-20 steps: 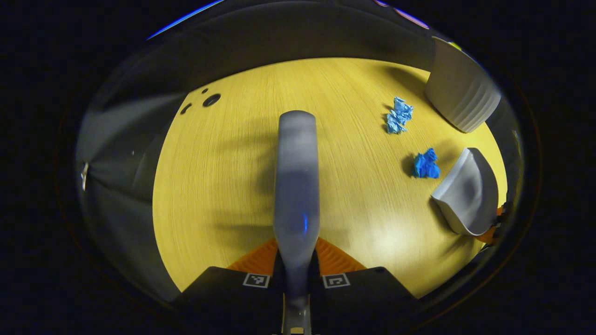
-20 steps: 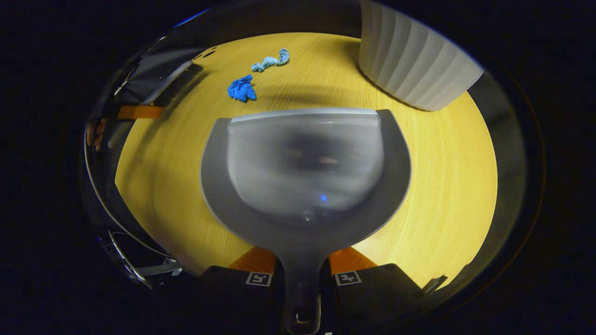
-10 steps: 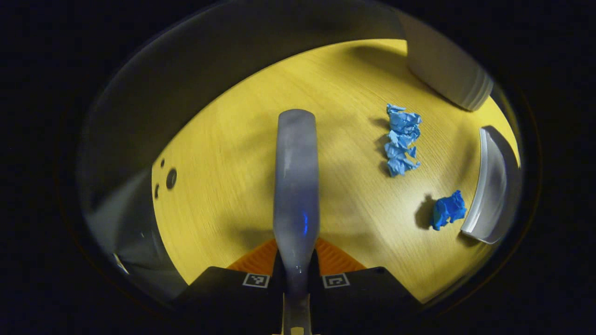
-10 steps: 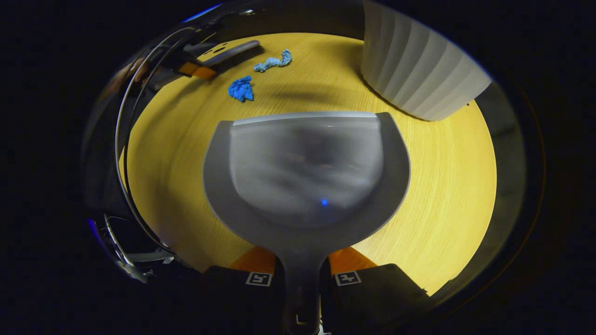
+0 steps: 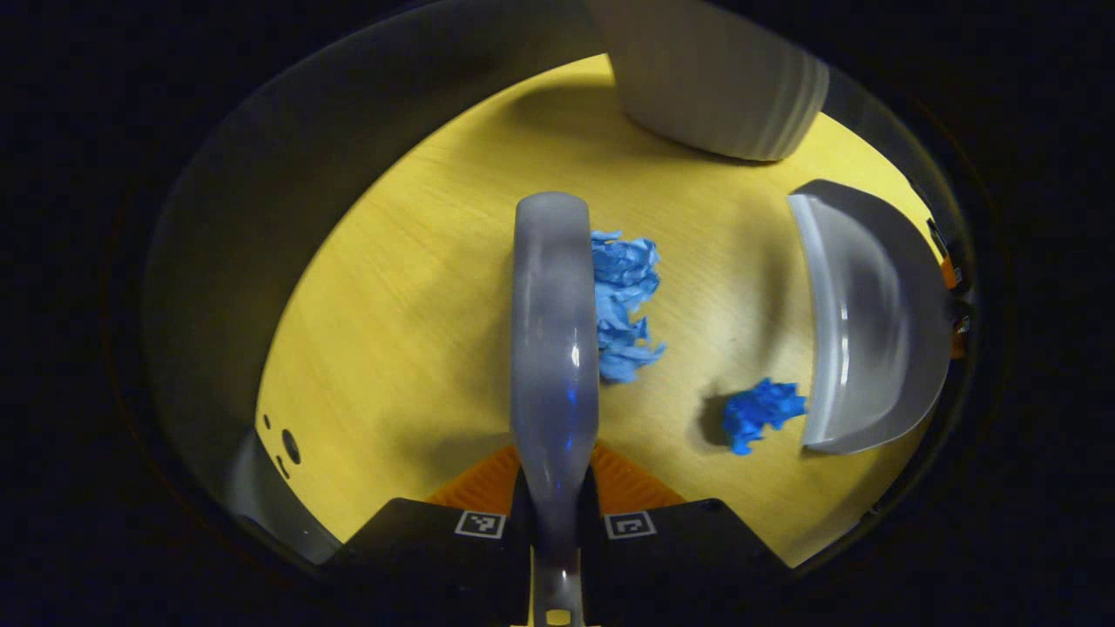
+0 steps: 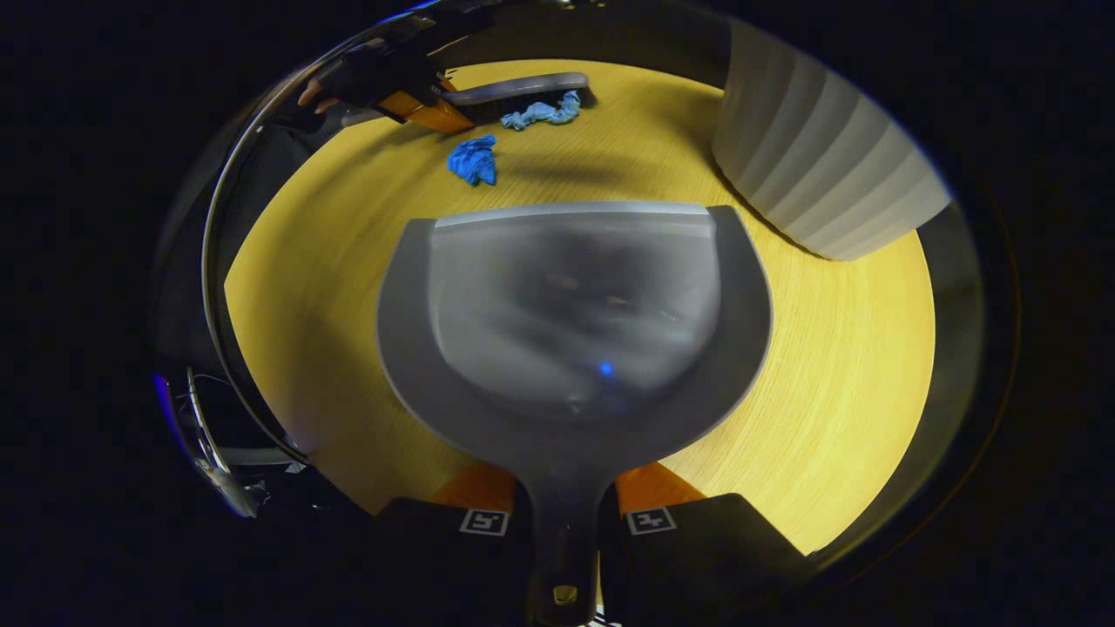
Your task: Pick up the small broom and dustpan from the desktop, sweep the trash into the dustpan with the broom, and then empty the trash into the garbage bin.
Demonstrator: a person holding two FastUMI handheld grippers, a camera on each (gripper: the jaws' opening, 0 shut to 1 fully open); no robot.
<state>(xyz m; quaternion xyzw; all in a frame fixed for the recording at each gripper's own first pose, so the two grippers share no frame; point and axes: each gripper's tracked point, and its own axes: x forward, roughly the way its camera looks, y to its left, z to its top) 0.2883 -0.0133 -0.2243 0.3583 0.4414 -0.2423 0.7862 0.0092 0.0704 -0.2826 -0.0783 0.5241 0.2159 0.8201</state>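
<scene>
My left gripper is shut on the grey broom, which stretches forward over the yellow desktop. A light blue crumpled paper lies against the broom's right side. A darker blue wad rests just left of the grey dustpan. In the right gripper view, my right gripper is shut on the dustpan's handle, the dustpan open toward the dark blue wad, the light blue paper and the broom beyond it.
A white ribbed garbage bin stands at the far side of the desk, also the bin to the right of the dustpan. Small holes mark the desktop near its left edge. A hand holds the left gripper.
The broom has swung right until it touches the light blue paper. The dustpan has stayed about where it was, its mouth near the dark blue wad.
</scene>
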